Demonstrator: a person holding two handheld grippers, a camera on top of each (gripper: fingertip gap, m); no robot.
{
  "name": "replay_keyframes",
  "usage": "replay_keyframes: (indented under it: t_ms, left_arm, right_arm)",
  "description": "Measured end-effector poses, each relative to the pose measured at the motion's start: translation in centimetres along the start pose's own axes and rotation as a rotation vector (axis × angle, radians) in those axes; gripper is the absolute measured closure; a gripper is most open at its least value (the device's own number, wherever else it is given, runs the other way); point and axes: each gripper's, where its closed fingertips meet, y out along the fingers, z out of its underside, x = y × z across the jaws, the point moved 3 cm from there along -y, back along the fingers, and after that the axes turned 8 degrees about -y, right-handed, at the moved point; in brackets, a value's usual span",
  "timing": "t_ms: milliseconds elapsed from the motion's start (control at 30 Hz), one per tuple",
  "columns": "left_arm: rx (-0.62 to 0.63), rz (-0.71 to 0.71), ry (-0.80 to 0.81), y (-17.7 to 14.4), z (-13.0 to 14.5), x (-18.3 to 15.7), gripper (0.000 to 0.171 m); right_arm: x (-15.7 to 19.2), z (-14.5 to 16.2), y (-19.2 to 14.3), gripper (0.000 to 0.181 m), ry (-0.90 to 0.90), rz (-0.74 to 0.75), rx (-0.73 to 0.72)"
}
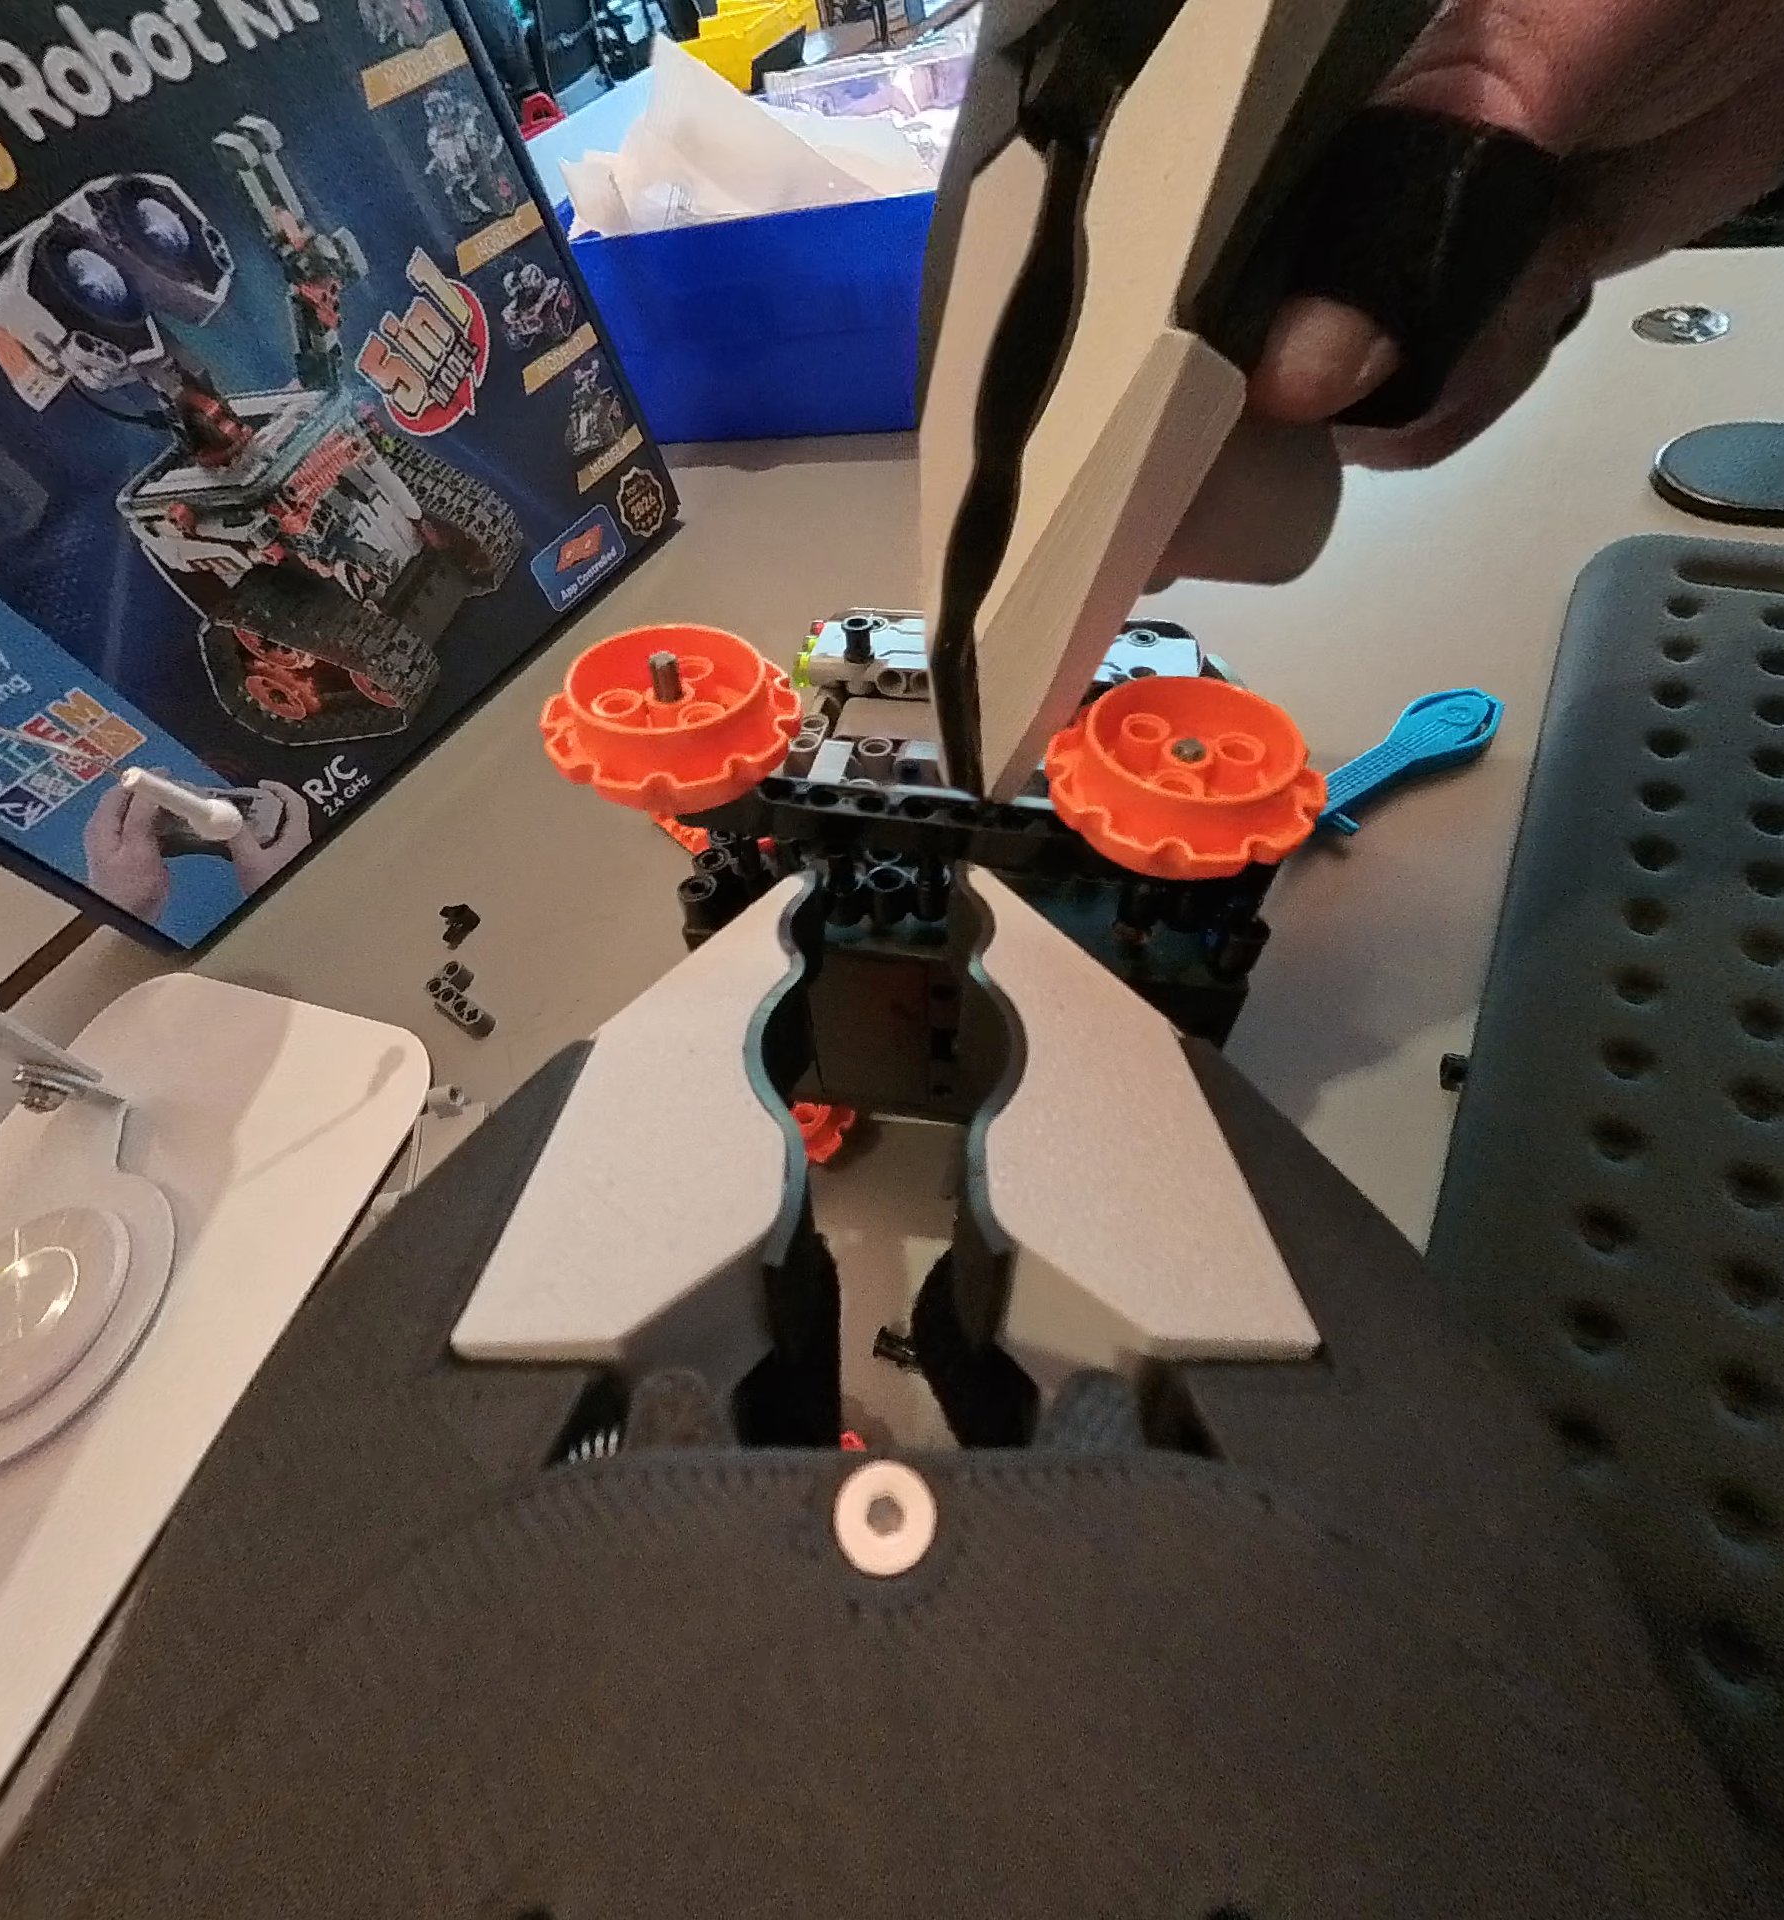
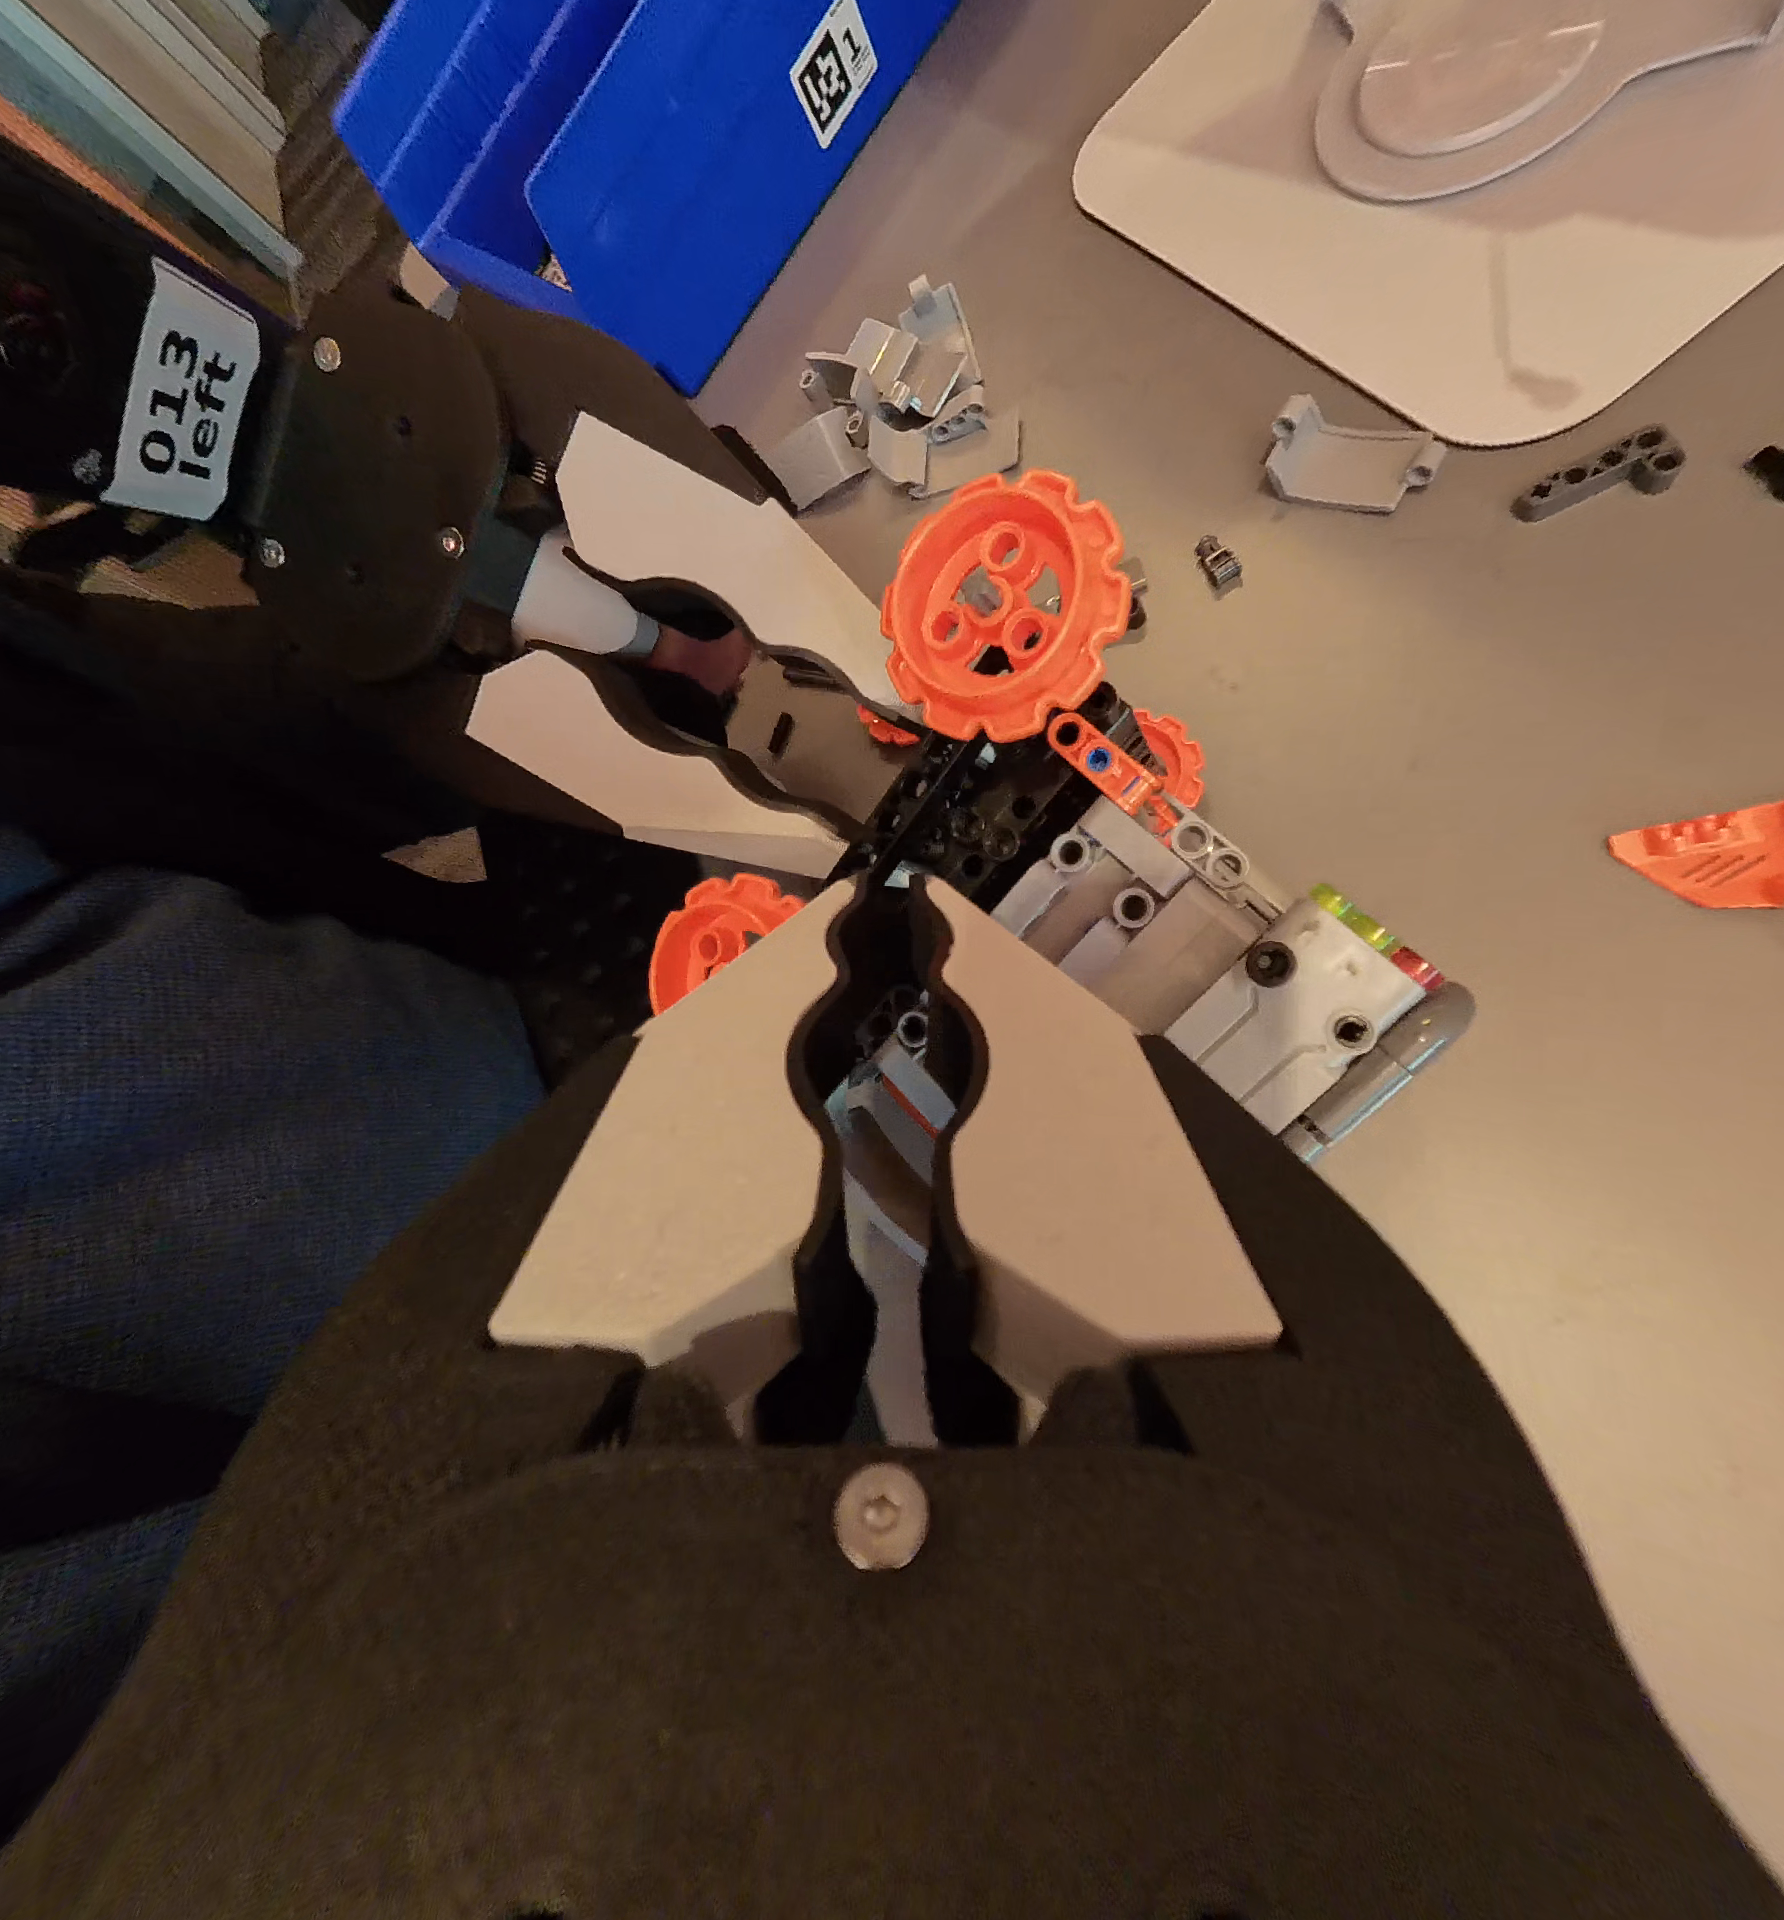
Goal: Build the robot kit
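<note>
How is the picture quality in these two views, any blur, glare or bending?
Left wrist view: dim warm light, fisheye bending at the edges, the orange wheels sharp, glare on the clear disc. Right wrist view: same dimness, the white board slightly blurred, the blue bin stretched toward the edge.

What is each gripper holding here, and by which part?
Both grip the building-brick robot chassis: left gripper on its dark end block, right gripper pinching the black perforated beam between the orange wheels.
</note>
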Motion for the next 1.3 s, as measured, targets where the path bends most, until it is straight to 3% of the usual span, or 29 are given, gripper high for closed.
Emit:
replay_keyframes:
  t_ms: [933,1300]
  left_arm:
    - [-0.013,0.053,0.051,-0.2,0.1,-1.5,0.150]
    - [0.028,0.043,0.036,-0.1,-0.2,-1.6,0.152]
  right_arm:
    - [0.9,0.4,0.2,0.179,0.031,-0.057,-0.047]
    - [1.2,0.5,0.1,0.179,-0.025,-0.004,0.002]
